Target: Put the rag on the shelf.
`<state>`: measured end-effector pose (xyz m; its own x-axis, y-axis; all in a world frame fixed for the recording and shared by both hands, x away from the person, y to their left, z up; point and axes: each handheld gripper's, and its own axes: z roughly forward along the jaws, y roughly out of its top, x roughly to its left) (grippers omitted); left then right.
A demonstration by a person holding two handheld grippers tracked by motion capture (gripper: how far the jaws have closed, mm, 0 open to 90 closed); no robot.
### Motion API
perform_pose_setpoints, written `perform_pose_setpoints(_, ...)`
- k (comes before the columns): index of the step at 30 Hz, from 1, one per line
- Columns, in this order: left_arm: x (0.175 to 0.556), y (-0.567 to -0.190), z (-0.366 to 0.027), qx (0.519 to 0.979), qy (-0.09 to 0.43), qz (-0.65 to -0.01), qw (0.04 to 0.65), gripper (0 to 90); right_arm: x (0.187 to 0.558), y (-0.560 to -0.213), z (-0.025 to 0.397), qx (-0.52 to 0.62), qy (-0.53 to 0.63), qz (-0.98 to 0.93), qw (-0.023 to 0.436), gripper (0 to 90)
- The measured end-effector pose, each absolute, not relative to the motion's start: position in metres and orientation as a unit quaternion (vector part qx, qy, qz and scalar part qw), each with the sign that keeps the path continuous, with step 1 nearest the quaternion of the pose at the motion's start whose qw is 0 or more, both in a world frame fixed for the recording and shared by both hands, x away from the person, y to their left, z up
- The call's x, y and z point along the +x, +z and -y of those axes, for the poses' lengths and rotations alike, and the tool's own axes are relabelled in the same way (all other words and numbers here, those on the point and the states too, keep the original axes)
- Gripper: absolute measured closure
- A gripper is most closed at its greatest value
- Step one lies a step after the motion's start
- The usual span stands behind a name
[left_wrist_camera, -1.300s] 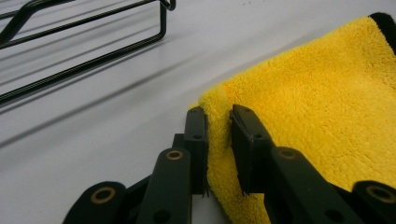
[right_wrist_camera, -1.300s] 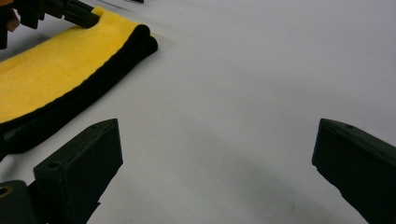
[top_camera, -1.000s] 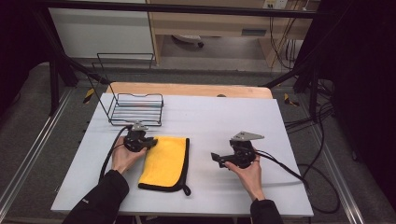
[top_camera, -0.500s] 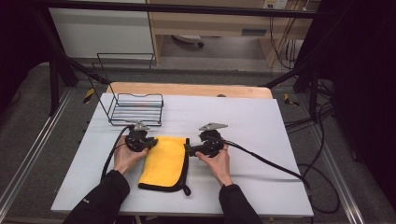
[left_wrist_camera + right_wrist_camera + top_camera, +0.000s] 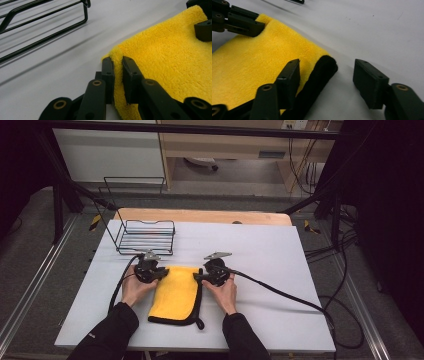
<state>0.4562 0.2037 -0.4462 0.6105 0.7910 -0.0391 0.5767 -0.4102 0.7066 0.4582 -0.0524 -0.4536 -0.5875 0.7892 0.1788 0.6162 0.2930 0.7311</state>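
Lying flat, yellow cloth (image 5: 175,292) runs lengthwise toward person.

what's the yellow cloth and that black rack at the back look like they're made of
The yellow cloth looks like plush microfibre or fleece: a fuzzy, matte pile, with a black rolled edge. The rack looks like thin metal wire with a black coating, slightly glossy; whether paint or plastic coating is unclear.

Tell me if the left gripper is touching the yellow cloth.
Touching. In the left gripper view, the left gripper has both jaws pressed against a pinched-up corner of the yellow cloth.
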Motion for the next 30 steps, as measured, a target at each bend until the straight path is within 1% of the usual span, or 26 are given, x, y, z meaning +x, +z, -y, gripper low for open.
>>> perform_pose_setpoints(4, 0.456, -0.447, -0.204, 0.829, 0.156, -0.406, 0.352, 79.7, 0.457, -0.453, 0.052, 0.449, 0.399, -0.793, 0.096, 49.3)
perform_pose_setpoints(6, 0.456, -0.447, -0.205, 0.828, 0.154, -0.406, 0.355, 79.6, 0.456, -0.453, 0.051, 0.451, 0.402, -0.792, 0.088, 56.2)
perform_pose_setpoints(10, 0.456, -0.448, -0.206, 0.828, 0.152, -0.404, 0.358, 79.6, 0.454, -0.454, 0.050, 0.459, 0.403, -0.788, 0.078, 63.6)
perform_pose_setpoints(11, 0.456, -0.448, -0.206, 0.828, 0.152, -0.404, 0.358, 79.6, 0.454, -0.454, 0.050, 0.459, 0.403, -0.788, 0.078, 63.6)
perform_pose_setpoints(12, 0.456, -0.447, -0.206, 0.829, 0.152, -0.403, 0.357, 79.6, 0.453, -0.453, 0.050, 0.463, 0.403, -0.786, 0.072, 66.0)
perform_pose_setpoints(13, 0.456, -0.447, -0.206, 0.830, 0.155, -0.401, 0.357, 79.8, 0.453, -0.453, 0.049, 0.465, 0.404, -0.785, 0.065, 70.5)
perform_pose_setpoints(14, 0.456, -0.447, -0.206, 0.829, 0.154, -0.401, 0.357, 80.0, 0.452, -0.454, 0.049, 0.466, 0.405, -0.784, 0.061, 72.6)
perform_pose_setpoints(15, 0.456, -0.447, -0.206, 0.829, 0.154, -0.401, 0.357, 80.5, 0.452, -0.454, 0.049, 0.466, 0.405, -0.784, 0.061, 72.6)
perform_pose_setpoints(16, 0.456, -0.447, -0.207, 0.829, 0.153, -0.401, 0.359, 80.8, 0.452, -0.454, 0.049, 0.467, 0.407, -0.783, 0.054, 76.3)
perform_pose_setpoints(20, 0.457, -0.447, -0.209, 0.824, 0.143, -0.407, 0.367, 82.6, 0.453, -0.452, 0.049, 0.466, 0.408, -0.784, 0.048, 79.4)
perform_pose_setpoints(30, 0.450, -0.433, -0.217, 0.812, 0.145, -0.404, 0.396, 83.4, 0.446, -0.439, 0.052, 0.453, 0.432, -0.778, 0.060, 80.1)
